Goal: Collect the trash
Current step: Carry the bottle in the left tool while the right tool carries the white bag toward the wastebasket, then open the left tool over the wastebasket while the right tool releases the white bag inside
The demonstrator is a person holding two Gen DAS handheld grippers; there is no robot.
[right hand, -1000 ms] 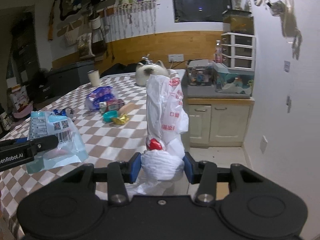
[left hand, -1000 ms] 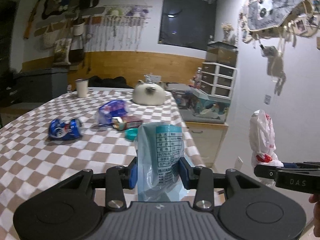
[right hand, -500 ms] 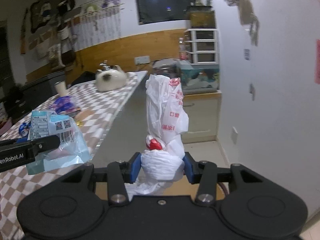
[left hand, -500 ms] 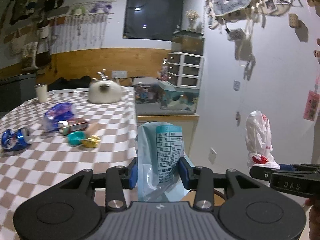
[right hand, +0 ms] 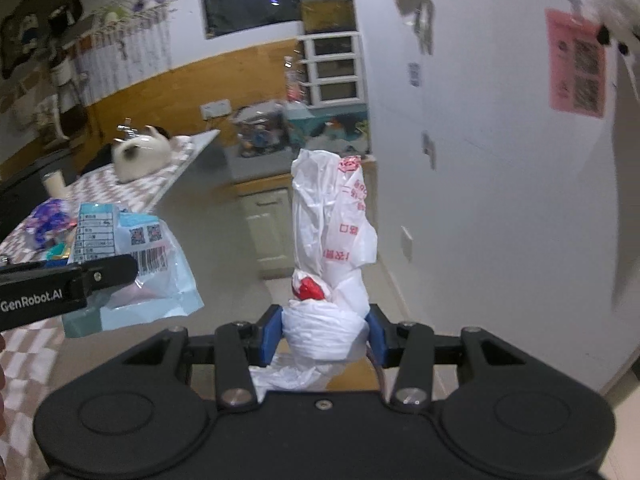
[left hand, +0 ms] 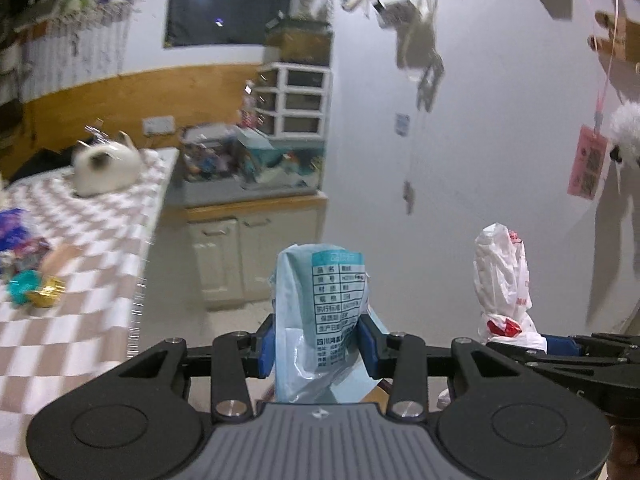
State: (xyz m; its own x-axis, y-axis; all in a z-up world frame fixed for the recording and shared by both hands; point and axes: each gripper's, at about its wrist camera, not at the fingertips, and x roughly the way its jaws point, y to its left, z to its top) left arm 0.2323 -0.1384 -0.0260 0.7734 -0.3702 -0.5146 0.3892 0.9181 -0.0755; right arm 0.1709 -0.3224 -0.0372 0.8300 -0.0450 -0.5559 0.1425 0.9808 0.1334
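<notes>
My left gripper [left hand: 318, 344] is shut on a light blue plastic packet [left hand: 320, 320] with a printed label, held upright in the air past the table's right edge. The packet also shows in the right wrist view [right hand: 136, 268]. My right gripper [right hand: 324, 338] is shut on a crumpled white plastic bag [right hand: 332, 232] with red print, held upright; the bag shows in the left wrist view [left hand: 502, 284] to the right. More trash lies on the checked table [left hand: 80, 264]: a teal cap and gold wrapper [left hand: 36, 290] and a purple wrapper [right hand: 50, 220].
A white cat [left hand: 104, 170] lies at the table's far end. A cream cabinet [left hand: 248, 248] with a cluttered top and white drawers [left hand: 300, 100] stands against the back wall. A white wall [left hand: 480, 160] with hanging ornaments is on the right. Something brown shows below the grippers.
Both grippers have swung to the right, away from the table and toward the wall and floor, still holding the packet and the bag. The blue can has left the view.
</notes>
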